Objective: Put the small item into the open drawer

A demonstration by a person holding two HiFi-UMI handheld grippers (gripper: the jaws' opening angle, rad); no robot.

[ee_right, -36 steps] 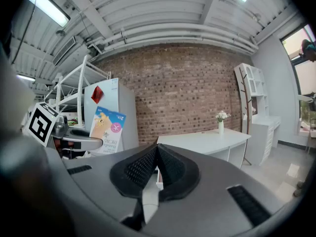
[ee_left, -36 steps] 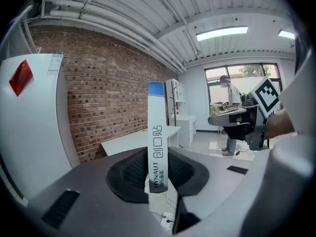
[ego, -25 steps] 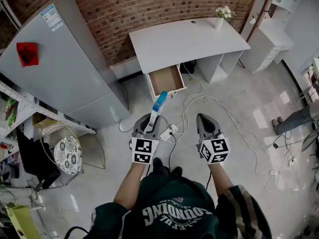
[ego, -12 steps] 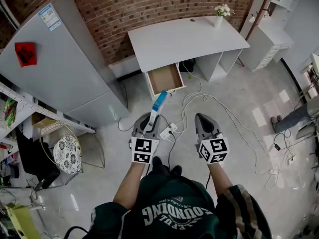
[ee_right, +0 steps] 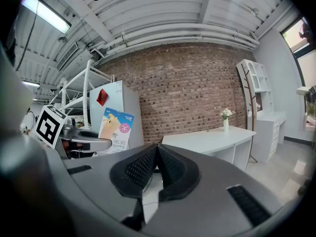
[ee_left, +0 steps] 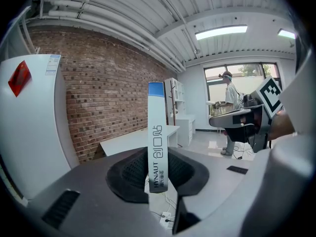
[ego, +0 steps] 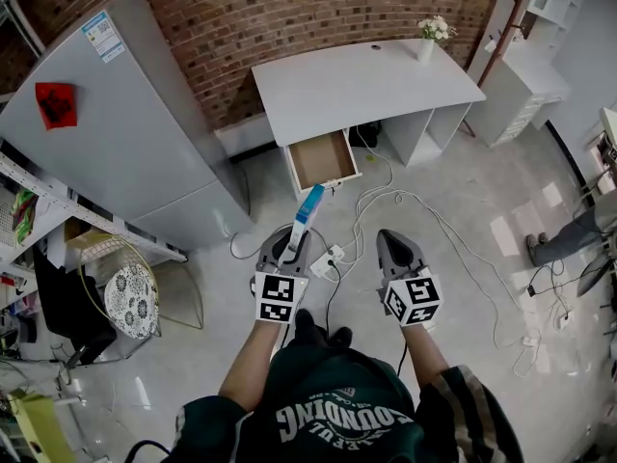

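While we stand well back from the table (ego: 366, 80), our left claw (ego: 292, 239) is clamped on the low end of the slim white-and-blue box (ego: 308, 208), which juts forward from it. Our right claw (ego: 392, 236) is pressed closed on nothing. We read this as the carry step: the drawer (ego: 323, 159) hangs open and empty under the table's front edge. Next we'd walk in, bring the box over the drawer, lower, then release.

A big grey fridge (ego: 125, 133) stands by the red brick wall (ego: 289, 8), with a red sticker (ego: 55, 102) on its side; a vase of white flowers (ego: 426, 44) sits on the white desk (ego: 386, 80); white cables (ego: 381, 198) and a power strip (ego: 326, 259) lie on the shiny floor (ego: 482, 162).
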